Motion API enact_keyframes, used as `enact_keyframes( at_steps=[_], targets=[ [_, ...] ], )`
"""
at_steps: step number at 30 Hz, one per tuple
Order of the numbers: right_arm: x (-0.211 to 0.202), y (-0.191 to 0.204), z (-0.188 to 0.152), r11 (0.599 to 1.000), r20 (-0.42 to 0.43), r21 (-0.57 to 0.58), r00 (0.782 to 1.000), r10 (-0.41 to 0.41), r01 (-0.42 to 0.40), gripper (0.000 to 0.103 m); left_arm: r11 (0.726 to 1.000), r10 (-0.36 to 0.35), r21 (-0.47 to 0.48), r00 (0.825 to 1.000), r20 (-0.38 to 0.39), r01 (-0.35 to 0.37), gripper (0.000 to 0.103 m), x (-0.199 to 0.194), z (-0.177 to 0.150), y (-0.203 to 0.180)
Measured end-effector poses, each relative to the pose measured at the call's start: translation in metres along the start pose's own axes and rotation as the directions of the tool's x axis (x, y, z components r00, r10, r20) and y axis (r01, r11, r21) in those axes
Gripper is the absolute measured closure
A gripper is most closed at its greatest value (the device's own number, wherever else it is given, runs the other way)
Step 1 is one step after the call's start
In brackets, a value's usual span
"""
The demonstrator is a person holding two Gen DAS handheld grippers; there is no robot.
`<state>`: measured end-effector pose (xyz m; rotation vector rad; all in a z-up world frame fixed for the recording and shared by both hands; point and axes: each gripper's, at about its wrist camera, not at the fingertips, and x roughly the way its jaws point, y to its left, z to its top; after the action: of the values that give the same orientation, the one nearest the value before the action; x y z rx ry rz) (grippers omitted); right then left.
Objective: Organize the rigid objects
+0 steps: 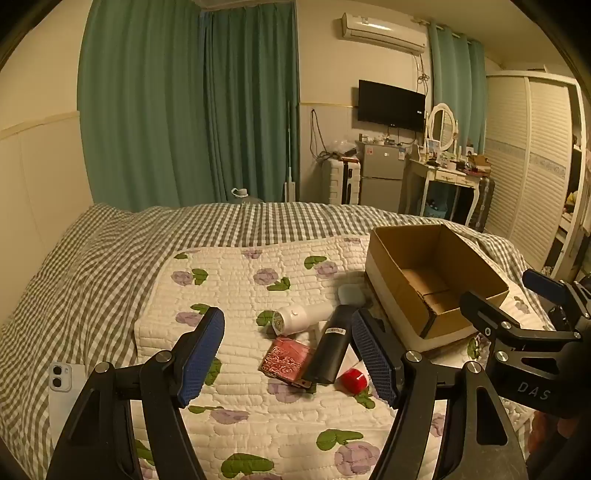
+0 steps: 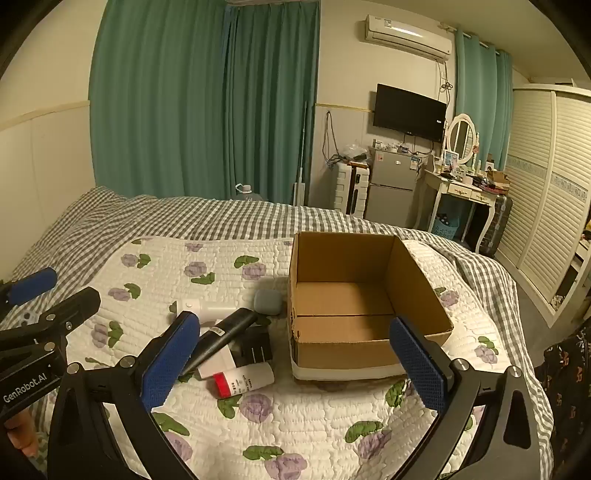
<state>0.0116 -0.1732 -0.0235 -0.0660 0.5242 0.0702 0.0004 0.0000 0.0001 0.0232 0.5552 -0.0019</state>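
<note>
Both hand-held grippers, left [image 1: 288,358] & right [image 2: 295,360], jaws apart; cardboard box [image 2: 347,258] empty.

Light: you get dim, warm yellow indoor light
Glare: the air conditioner [image 1: 384,30] top reflects a bright streak
Shadows: soft ones beside the cardboard box [image 2: 354,306]
Edges: strong fisheye bending, black corners
Focus: fairly sharp, far furniture grainy

My two wrist cams both sit low over the bed [image 1: 110,258], facing the far wall; both share the cardboard box [image 2: 347,258].
</note>
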Motion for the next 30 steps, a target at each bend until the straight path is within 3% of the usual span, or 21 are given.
enact_keyframes(
  at_steps=[30],
  targets=[
    [0.0002,0.0037,-0.0019,1.000,-0.002,-0.001,1.000,0.002,-0.002,0.000,1.000,-0.004,0.000,1.000,0.000,0.004,0.029,0.0009,-0.0026,0.0036]
  ],
)
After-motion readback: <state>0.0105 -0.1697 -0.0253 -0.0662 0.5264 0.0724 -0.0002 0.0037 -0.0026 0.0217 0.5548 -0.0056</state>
